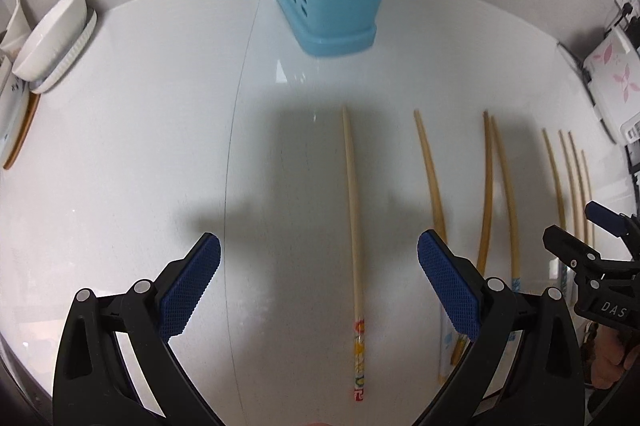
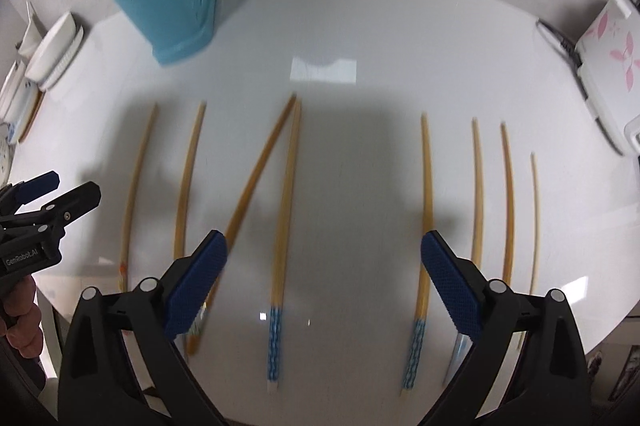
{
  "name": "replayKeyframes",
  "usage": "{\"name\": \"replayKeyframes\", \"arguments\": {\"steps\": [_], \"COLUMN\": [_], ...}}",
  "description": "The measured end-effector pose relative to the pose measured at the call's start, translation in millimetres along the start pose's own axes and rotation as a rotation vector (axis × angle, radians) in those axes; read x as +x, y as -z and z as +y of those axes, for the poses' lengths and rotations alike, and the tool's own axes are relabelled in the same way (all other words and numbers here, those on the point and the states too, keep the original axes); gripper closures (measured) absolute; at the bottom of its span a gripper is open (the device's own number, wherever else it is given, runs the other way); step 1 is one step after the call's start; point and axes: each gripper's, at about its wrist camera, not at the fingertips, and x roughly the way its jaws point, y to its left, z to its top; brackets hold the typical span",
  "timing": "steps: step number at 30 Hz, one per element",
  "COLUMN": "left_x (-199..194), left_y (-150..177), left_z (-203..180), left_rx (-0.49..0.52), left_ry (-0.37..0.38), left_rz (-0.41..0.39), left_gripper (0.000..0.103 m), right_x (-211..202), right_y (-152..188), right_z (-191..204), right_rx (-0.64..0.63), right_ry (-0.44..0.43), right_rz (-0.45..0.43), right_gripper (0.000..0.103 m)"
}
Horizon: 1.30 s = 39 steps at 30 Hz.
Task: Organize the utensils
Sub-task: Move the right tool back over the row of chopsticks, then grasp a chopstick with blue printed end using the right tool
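Evenly bright, lit from overhead. Soft grey shadows pooled on the white worktop (image 1: 120,145) ahead of and between the jaws. Rectangular glare patch (image 2: 324,69) far beyond the right jaws. Right view smeared by motion blur; left sharp. Strong fisheye bending, dark corners.

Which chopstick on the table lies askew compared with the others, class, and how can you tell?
The darker brown chopstick slants across the row, its far tip meeting the tip of the blue-patterned chopstick in a narrow V. The other chopsticks lie roughly parallel and apart.
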Motion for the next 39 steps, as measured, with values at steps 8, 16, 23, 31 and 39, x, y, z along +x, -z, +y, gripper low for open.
{"name": "replayKeyframes", "arguments": {"steps": [8,16,23,31,39], "left_x": [13.7,22.0,26.1,34.0,32.1], "left_y": [16.8,23.6,22.9,21.1,14.7], "left_z": [-7.4,-15.3,-19.5,-21.2,-24.2], "left_rx": [0.016,0.031,0.025,0.02,0.03], "left_ry": [-0.012,-0.053,-0.062,-0.041,-0.042], "left_rz": [0.076,0.13,0.173,0.229,0.259], "left_gripper": [0.007,0.019,0.034,0.059,0.097], "right_x": [19.1,26.0,34.2,45.9,63.0], "right_y": [12.6,14.9,10.4,2.1,-6.6], "right_z": [9.6,23.5,33.7,41.2,57.6], "right_rx": [-0.008,-0.039,-0.034,-0.034,-0.029], "right_ry": [0.01,0.012,0.01,0.016,0.012], "right_rz": [0.106,0.165,0.226,0.253,0.271], "right_gripper": [0.028,0.051,0.07,0.085,0.096]}}
